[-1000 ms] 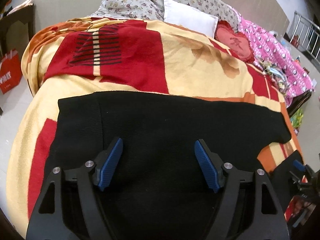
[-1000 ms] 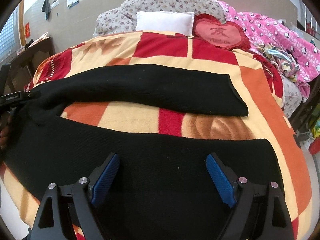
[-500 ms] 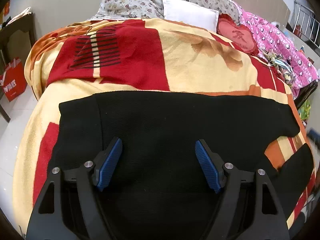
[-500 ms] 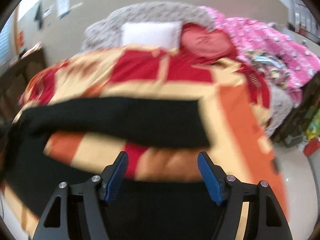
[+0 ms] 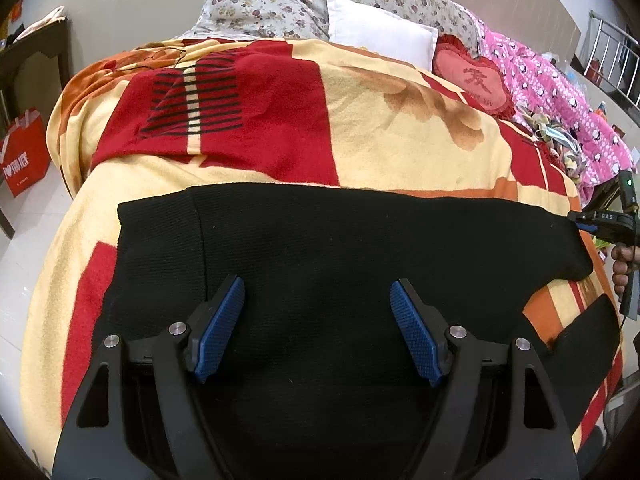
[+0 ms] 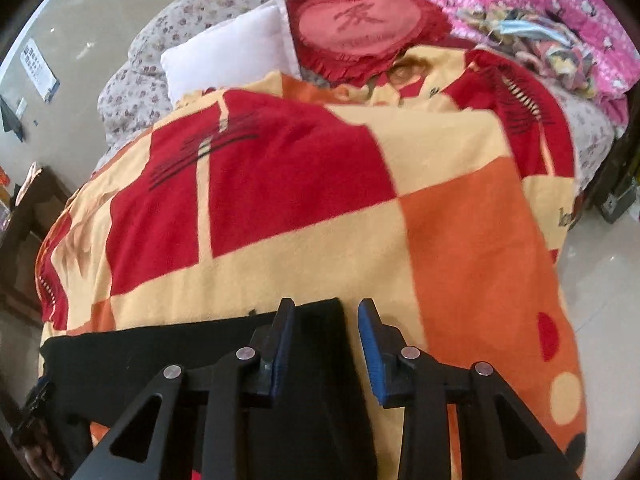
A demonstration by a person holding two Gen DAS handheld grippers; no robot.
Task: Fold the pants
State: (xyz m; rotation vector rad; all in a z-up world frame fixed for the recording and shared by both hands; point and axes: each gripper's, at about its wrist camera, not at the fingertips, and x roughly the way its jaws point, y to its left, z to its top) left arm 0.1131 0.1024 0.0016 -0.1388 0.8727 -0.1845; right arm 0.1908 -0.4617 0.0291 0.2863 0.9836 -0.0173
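The black pants (image 5: 360, 248) lie flat on a blanket (image 5: 400, 140) of red, cream and orange blocks that covers the bed. In the left wrist view the waistband end sits at the left, and the legs run toward the right edge of the bed. A second black leg section shows at the near right, apart from the upper leg, with orange blanket between them.

The left tool (image 5: 318, 330) is set wide over the near part of the pants. Its blue pads (image 5: 218, 330) stand well apart, with nothing gripped between them.

The right tool (image 6: 326, 344) is narrow, and its jaws are closing. The hem end of one pant leg (image 6: 316, 320) lies between the pads. The frame is blurred, so whether the pads press on the cloth cannot be told. In the left wrist view this tool appears at the far right edge, at the end of the upper leg, with the person's hand (image 5: 622, 268) on its handle.

At the far end of the bed lie a white pillow (image 5: 380, 36), a red heart-shaped cushion (image 5: 474, 80) and floral bedding (image 5: 256, 4). A pink patterned quilt (image 5: 560, 96) lies to the right.
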